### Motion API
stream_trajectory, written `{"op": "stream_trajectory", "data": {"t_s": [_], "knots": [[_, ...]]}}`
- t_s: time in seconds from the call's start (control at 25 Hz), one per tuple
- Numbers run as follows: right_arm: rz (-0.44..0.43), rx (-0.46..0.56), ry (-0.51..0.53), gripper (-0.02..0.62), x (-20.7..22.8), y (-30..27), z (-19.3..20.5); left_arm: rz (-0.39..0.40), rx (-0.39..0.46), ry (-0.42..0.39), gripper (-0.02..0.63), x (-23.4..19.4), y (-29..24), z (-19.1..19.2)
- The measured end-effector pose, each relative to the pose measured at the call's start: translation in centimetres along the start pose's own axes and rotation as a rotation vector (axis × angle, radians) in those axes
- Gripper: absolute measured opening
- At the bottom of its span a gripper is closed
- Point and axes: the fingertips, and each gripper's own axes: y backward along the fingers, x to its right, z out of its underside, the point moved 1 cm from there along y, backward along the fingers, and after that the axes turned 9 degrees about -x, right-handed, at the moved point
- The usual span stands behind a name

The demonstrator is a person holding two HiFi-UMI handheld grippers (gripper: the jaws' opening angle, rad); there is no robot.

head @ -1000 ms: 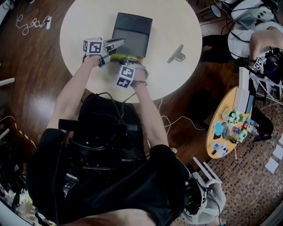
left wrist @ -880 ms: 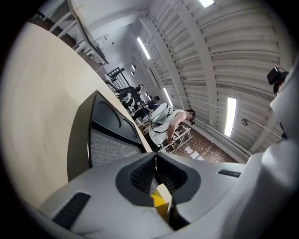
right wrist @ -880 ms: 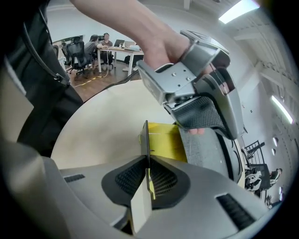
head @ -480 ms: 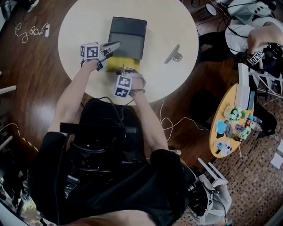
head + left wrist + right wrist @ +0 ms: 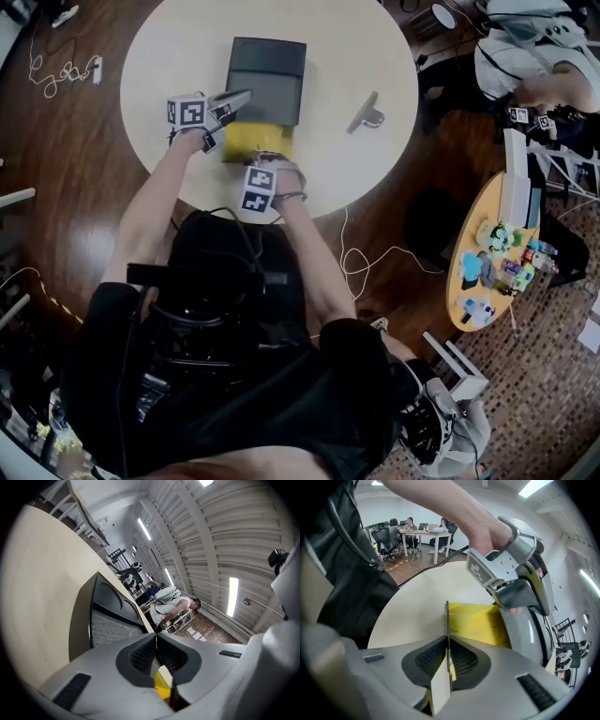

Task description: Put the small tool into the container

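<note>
A dark flat box [image 5: 267, 80] lies on the round white table [image 5: 169, 47], and a yellow inner box [image 5: 248, 141] sticks out of its near end. My left gripper [image 5: 246, 95] is shut on a yellow edge [image 5: 162, 686] at the box's left side; the dark box [image 5: 110, 620] lies just ahead of it. My right gripper [image 5: 267, 156] holds a thin upright flap [image 5: 447, 620] of the yellow box [image 5: 478, 623] from the near side; its jaws are opening, the flap still between the pads. The small grey tool [image 5: 366, 114] lies alone on the table to the right.
A small yellow side table [image 5: 487, 262] with toys stands at the right, and a person [image 5: 534, 66] sits beyond it. Cables [image 5: 61, 66] lie on the wooden floor at top left, another cable [image 5: 366, 262] trails under the table's near edge.
More of the yellow box now shows out of the dark box's near end. My right gripper has drawn back toward me with it. The left gripper has hardly shifted.
</note>
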Motion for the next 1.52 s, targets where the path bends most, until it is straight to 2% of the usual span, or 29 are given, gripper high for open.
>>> {"op": "stream_trajectory", "data": {"t_s": [0.12, 0.76, 1.08, 1.36, 1.52], "knots": [[0.012, -0.014, 0.021, 0.038, 0.0, -0.4, -0.2, 0.0, 0.001, 0.0, -0.002, 0.0, 0.0, 0.0], [-0.087, -0.012, 0.028, 0.026, -5.9, 2.7, -0.6, -0.003, 0.005, -0.001, -0.002, 0.1, 0.1, 0.0], [-0.133, -0.017, 0.038, 0.02, -7.7, 2.4, -0.4, -0.005, 0.003, 0.001, -0.002, 0.0, 0.1, 0.1], [-0.151, -0.01, 0.025, 0.017, -8.5, 2.1, -0.4, -0.005, 0.002, -0.002, -0.002, -0.1, 0.1, 0.0], [-0.146, 0.015, -0.016, 0.023, -8.5, 2.2, -0.5, -0.004, 0.002, -0.005, -0.002, -0.1, 0.1, 0.1]]}}
